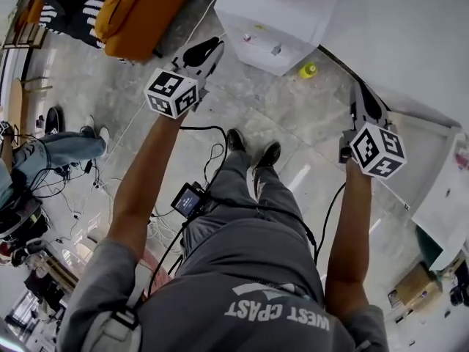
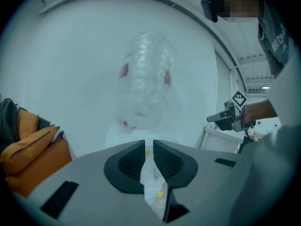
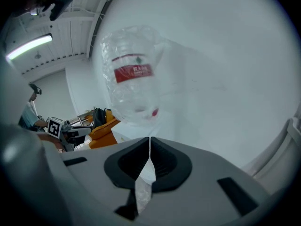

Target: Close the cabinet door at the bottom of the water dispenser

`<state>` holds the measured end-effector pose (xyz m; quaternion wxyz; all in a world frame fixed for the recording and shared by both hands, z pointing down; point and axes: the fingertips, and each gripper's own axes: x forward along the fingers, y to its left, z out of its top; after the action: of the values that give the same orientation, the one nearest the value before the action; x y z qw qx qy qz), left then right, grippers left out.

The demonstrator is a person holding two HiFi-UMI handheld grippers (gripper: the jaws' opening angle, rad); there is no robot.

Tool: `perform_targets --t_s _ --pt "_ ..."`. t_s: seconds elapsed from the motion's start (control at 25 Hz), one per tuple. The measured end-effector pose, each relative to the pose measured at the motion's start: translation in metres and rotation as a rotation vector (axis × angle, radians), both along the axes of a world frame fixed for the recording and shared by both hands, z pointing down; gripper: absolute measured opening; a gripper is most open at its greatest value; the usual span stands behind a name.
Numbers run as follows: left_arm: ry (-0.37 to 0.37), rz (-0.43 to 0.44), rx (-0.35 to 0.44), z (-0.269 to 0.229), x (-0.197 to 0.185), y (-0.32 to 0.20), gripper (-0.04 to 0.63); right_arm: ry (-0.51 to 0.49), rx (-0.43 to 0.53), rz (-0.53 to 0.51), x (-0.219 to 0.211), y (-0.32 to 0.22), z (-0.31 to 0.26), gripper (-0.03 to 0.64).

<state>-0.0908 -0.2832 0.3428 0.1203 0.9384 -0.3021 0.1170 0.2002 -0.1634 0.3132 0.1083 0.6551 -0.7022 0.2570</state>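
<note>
The white water dispenser (image 1: 271, 20) stands on the floor ahead of the person's feet, seen from above. Its clear bottle (image 2: 146, 79) with a red label (image 3: 134, 73) fills both gripper views. The cabinet door at its bottom shows in no view. My left gripper (image 1: 212, 48) is held high in front of the dispenser; its jaws (image 2: 148, 147) stand a narrow gap apart with nothing between them. My right gripper (image 1: 359, 90) hangs to the right of the dispenser, its jaws (image 3: 150, 142) meeting at the tips and holding nothing.
A small yellow object (image 1: 308, 70) lies on the floor right of the dispenser. An orange seat with dark clothing (image 1: 139, 9) is at its left. White furniture (image 1: 432, 167) stands at the right. Cables (image 1: 212, 149) trail by the feet. Another person (image 1: 44, 156) sits at left.
</note>
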Motion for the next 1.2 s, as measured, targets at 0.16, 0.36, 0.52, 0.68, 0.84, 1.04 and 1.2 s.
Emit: perform_targets --t_s 0.16,0.36,0.52,0.68,0.84,1.04,1.2 --pt "0.022 0.000 0.098 -0.066 -0.012 0.005 0.063 0.016 0.070 -0.036 -0.012 -0.003 -0.050 0.031" --pt "0.046 -0.043 0.166 -0.135 -0.024 0.015 0.055 0.045 0.170 -0.072 -0.017 -0.003 -0.107 0.031" --pt "0.093 -0.050 0.225 -0.193 -0.030 0.027 0.055 0.076 0.247 -0.128 -0.028 0.001 -0.157 0.029" --pt "0.105 -0.044 0.287 -0.241 -0.031 0.035 0.052 0.102 0.325 -0.156 -0.035 0.004 -0.200 0.028" --pt "0.092 -0.004 0.314 -0.275 -0.025 0.058 0.051 0.140 0.368 -0.208 -0.046 0.017 -0.234 0.028" --pt "0.074 0.031 0.381 -0.312 -0.025 0.083 0.051 0.179 0.412 -0.256 -0.060 0.034 -0.273 0.026" --pt "0.075 0.040 0.410 -0.324 -0.031 0.097 0.046 0.197 0.436 -0.260 -0.063 0.045 -0.287 0.026"
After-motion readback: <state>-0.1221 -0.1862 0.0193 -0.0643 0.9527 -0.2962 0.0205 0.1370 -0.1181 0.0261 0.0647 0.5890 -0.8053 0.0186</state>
